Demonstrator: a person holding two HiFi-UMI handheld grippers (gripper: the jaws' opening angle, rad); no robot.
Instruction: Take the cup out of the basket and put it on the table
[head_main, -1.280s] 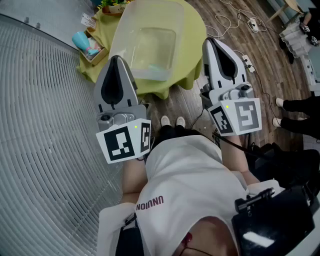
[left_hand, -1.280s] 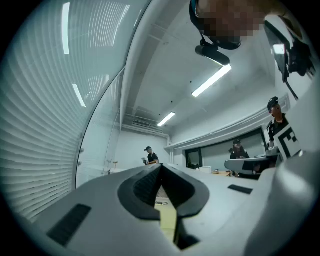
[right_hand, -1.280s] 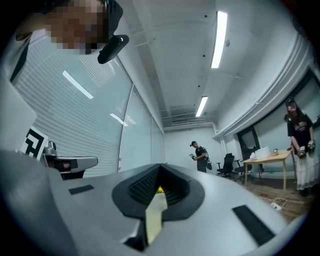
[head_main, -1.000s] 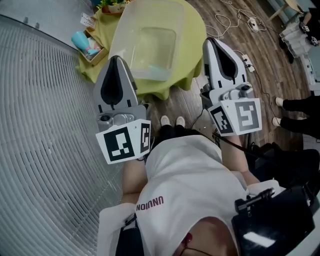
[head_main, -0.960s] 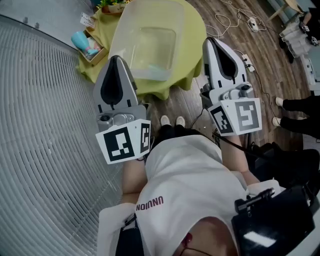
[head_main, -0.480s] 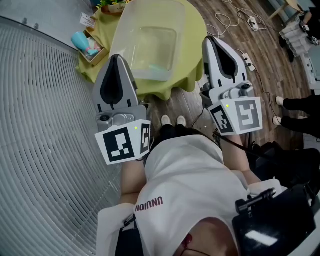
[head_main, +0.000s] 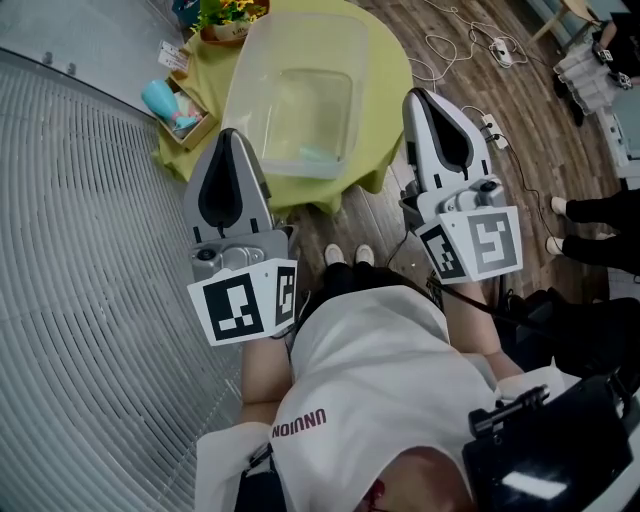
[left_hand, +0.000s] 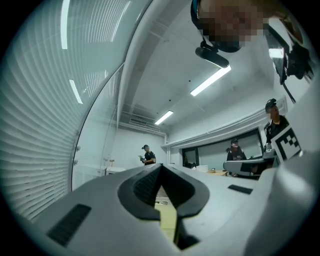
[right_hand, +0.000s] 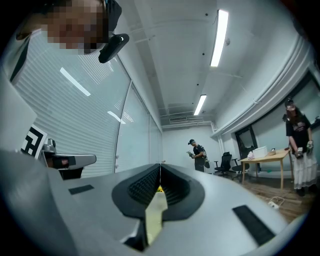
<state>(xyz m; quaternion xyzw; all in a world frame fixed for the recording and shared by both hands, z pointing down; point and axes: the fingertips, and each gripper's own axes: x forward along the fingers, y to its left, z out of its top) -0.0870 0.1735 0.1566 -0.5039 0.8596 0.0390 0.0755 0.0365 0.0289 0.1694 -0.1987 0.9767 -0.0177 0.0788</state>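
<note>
A translucent plastic basket (head_main: 300, 60) stands on a round table with a yellow-green cloth (head_main: 385, 60). A pale teal shape (head_main: 318, 155), likely the cup, lies at the basket's near end, blurred by the wall. My left gripper (head_main: 228, 133) is shut and empty, and hovers over the table's near edge, just short of the basket. My right gripper (head_main: 416, 93) is also shut and empty, to the right of the basket. In the gripper views, the left gripper (left_hand: 161, 165) and right gripper (right_hand: 160, 164) point slightly upward into the room with their jaws meeting.
A wooden box with a teal item (head_main: 175, 105) and a flower pot (head_main: 225, 15) sit on the table's left side. A ribbed glass wall (head_main: 80, 280) runs along the left. Cables and power strips (head_main: 490, 125) lie on the wooden floor at right, near a person's legs (head_main: 590, 215).
The head view has shifted a little, so the table and basket sit lower in the picture. Both grippers stay shut and in about the same place.
</note>
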